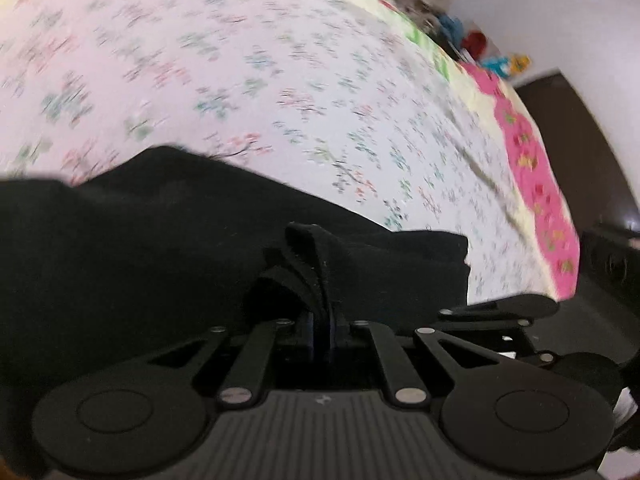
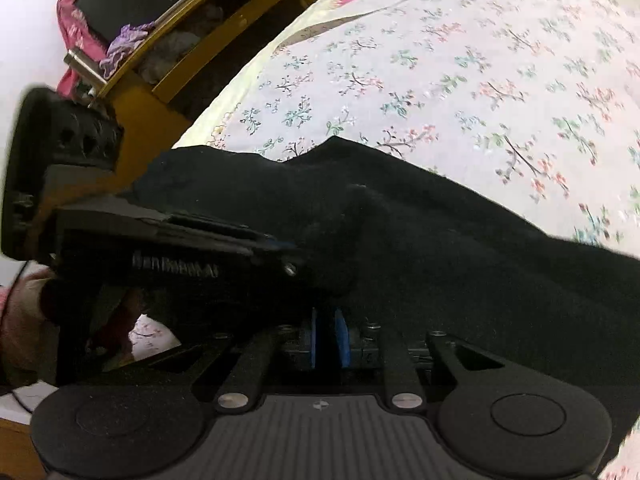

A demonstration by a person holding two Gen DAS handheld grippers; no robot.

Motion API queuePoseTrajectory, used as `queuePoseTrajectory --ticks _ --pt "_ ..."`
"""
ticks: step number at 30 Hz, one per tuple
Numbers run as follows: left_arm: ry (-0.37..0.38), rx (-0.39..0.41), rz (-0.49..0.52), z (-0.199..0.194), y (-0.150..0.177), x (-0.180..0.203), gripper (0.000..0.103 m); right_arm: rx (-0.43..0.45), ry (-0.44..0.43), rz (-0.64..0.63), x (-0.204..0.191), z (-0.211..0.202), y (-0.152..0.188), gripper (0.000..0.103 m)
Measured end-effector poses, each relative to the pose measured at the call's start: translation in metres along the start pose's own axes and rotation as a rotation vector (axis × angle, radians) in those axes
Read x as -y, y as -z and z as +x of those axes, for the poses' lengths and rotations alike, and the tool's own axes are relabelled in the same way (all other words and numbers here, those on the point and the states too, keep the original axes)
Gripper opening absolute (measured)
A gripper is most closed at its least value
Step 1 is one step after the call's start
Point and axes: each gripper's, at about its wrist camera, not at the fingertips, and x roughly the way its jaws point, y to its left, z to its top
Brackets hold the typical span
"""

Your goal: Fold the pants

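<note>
The black fabric pants point(image 1: 168, 240) are being pinched in both narrow-jawed grippers, left gripper point(image 1: 320, 300) and right gripper point(image 2: 330, 312); both held edges should be carried level toward twelve o'clock over the floral bedsheet point(image 2: 460, 72).

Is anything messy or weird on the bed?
Nothing broken or spilled. The black fabric pants lie bunched with an uneven, bumpy top edge on the flowered white bedsheet, not flat. Each claw pinches a fold: left claw, right claw.

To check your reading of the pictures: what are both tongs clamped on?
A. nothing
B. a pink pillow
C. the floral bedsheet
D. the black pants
D: black pants cloth is bunched between the left tongs and runs into the shut right tongs.
</note>
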Motion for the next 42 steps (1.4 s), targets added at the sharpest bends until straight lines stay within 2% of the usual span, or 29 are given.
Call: queuePoseTrajectory --ticks 2,6,7,10,16,19,23,27,31,33,34,37,41,42 --pt "-0.027 -0.003 -0.036 -0.005 0.004 -0.008 0.017 -0.016 -0.002 0.011 0.003 -0.003 0.001 0.011" --pt "-0.110 0.003 -0.027 -0.021 0.015 -0.019 0.017 -0.014 0.027 0.009 0.001 -0.001 -0.001 0.012" --pt "-0.128 0.006 -0.032 -0.027 0.017 -0.024 0.018 -0.023 0.043 0.009 0.000 0.003 -0.003 0.017" --pt "-0.180 0.054 -0.087 -0.056 0.025 -0.038 0.018 -0.093 0.056 -0.006 -0.002 0.019 -0.009 0.023" --pt "-0.325 0.206 -0.181 -0.132 0.034 -0.076 0.023 -0.064 -0.039 -0.083 -0.040 0.026 -0.038 0.024" --pt "-0.395 0.287 -0.224 -0.168 0.038 -0.097 0.024 -0.074 -0.110 -0.115 -0.064 0.050 -0.057 0.026" --pt "-0.465 0.341 -0.273 -0.197 0.051 -0.117 0.028 -0.091 -0.169 -0.231 -0.109 0.087 -0.084 0.026" --pt "-0.477 0.376 -0.348 -0.220 0.077 -0.126 0.030 -0.112 -0.228 -0.314 -0.152 0.114 -0.100 0.027" --pt "-0.458 0.388 -0.368 -0.225 0.085 -0.130 0.032 -0.148 -0.235 -0.385 -0.177 0.131 -0.106 0.028" --pt "-0.465 0.398 -0.360 -0.227 0.081 -0.129 0.032 -0.165 -0.227 -0.407 -0.185 0.137 -0.111 0.029" --pt "-0.441 0.411 -0.354 -0.231 0.077 -0.127 0.034 -0.172 -0.224 -0.419 -0.188 0.138 -0.113 0.029" --pt "-0.424 0.415 -0.320 -0.245 0.065 -0.135 0.046 -0.186 -0.211 -0.444 -0.192 0.141 -0.115 0.032" --pt "-0.441 0.335 -0.249 -0.241 0.032 -0.162 0.049 -0.190 -0.189 -0.419 -0.188 0.141 -0.110 0.032" --pt "-0.426 0.309 -0.244 -0.236 0.027 -0.170 0.049 -0.194 -0.185 -0.406 -0.187 0.140 -0.108 0.032"
